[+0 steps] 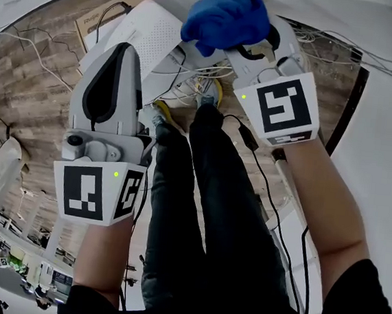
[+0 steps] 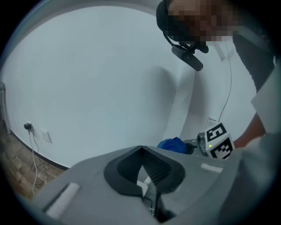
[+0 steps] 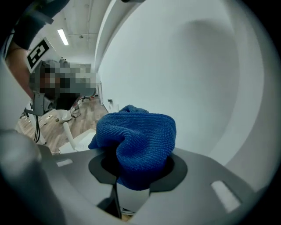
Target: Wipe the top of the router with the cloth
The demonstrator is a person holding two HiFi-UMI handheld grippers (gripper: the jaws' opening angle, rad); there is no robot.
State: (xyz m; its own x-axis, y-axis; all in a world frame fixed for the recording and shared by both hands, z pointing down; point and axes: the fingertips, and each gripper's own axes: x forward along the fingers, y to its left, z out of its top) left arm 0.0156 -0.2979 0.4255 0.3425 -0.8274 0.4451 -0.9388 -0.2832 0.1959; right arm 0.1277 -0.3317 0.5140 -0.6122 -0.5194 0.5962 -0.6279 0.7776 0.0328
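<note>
A bunched blue cloth (image 1: 226,18) is clamped in my right gripper (image 1: 251,46) at the top of the head view, held up in the air. In the right gripper view the cloth (image 3: 136,140) bulges out between the jaws of that gripper (image 3: 137,172). The white router (image 1: 151,37) lies flat below and to the left of the cloth, apart from it. My left gripper (image 1: 121,50) is shut with nothing in it and hangs beside the router's near edge. In the left gripper view its jaws (image 2: 141,154) meet, and the cloth (image 2: 172,144) shows beyond them.
A cardboard box (image 1: 93,20) lies under the router on the wooden floor. A tangle of white cables (image 1: 193,80) sits by the person's feet (image 1: 209,92). More cables (image 1: 331,45) trail at the upper right. White walls fill both gripper views.
</note>
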